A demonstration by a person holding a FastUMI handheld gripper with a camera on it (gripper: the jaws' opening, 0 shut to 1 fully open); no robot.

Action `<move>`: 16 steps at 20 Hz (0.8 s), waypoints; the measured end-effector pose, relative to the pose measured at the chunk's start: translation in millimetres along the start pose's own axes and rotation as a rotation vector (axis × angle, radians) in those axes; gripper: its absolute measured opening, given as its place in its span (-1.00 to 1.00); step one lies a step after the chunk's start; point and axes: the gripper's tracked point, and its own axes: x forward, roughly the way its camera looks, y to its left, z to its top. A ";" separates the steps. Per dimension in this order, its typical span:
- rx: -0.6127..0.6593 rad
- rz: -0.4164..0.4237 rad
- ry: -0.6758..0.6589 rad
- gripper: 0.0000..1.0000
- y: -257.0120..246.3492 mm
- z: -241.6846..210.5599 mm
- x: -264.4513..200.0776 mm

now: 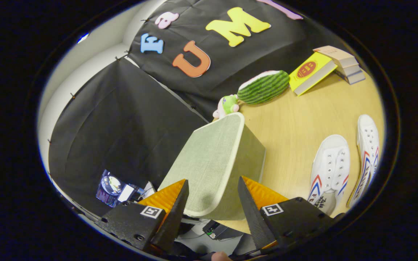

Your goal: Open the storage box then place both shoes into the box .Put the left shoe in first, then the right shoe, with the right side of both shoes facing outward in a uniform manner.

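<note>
The gripper (212,188) has two wedge-shaped fingers (174,210) tapering to narrow tips, their faces ribbed; each finger sits on a blocky mount (129,224) bearing a square black-and-white marker (151,212); small screws dot the mount beside the marker.

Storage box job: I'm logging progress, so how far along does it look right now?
Nothing looks done yet. The pale green fabric storage box sits shut on the light wooden table. In hand: the gripper is open, its fingers either side of the box's near corner, not pressing it. Left to do: opening the box, then the two white canvas shoes, which lie on the table beside it.
</note>
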 end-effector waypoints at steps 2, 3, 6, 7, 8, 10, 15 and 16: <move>0.046 0.020 0.024 0.56 -2.5 -3.3 10.7; 0.067 0.032 0.031 0.49 -3.1 -5.6 12.6; 0.106 0.068 0.067 0.19 0.0 -12.1 23.5; 0.119 0.084 0.080 0.07 5.0 -13.6 24.9; 0.129 0.098 0.080 -0.05 8.9 -12.1 28.1; 0.141 0.099 0.078 -0.29 11.4 -9.9 28.0; 0.127 0.093 0.060 -0.86 19.2 -5.1 22.5; 0.121 0.097 0.049 -0.89 24.0 -2.4 19.7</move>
